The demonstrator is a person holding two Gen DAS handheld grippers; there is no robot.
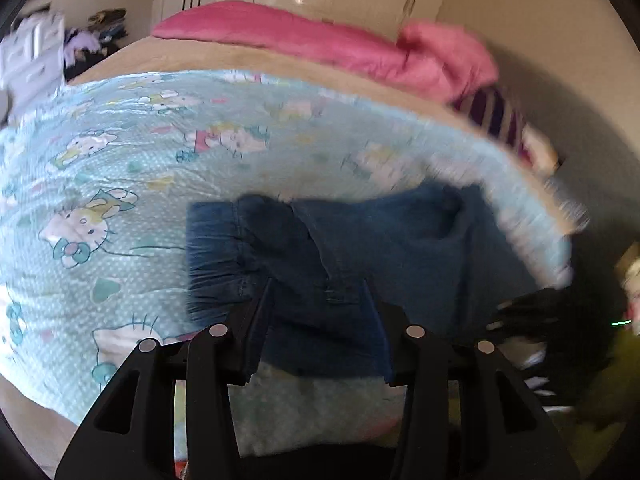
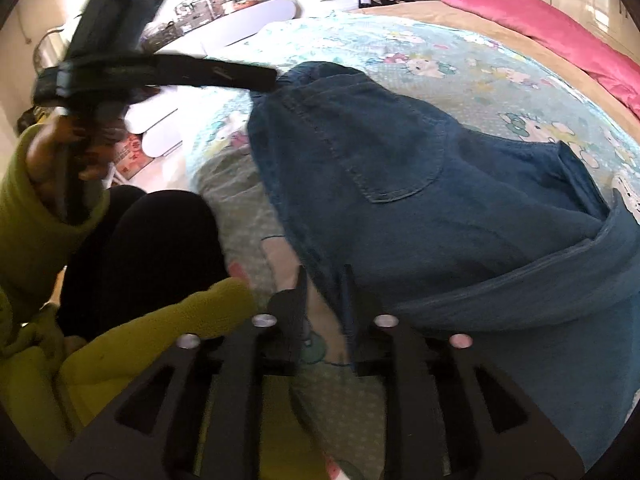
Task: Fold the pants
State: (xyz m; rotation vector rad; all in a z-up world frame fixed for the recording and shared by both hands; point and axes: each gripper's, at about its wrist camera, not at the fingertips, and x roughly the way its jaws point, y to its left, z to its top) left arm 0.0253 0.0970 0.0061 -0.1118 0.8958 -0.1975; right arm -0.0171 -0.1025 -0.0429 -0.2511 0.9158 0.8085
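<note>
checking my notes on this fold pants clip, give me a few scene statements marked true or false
1. The pants are blue denim. True.
2. The pants lie on a plain white sheet. False: they lie on a light blue cartoon-print blanket.
3. The left claw has denim between its fingers. True, though the frame is blurred.
4. A pink cover lies at the far side of the bed. True.
5. The person's sleeve is red. False: it is yellow-green.
6. The right claw is far from the pants, up in the air. False: it is at the edge of the denim, low over the bed.
</note>
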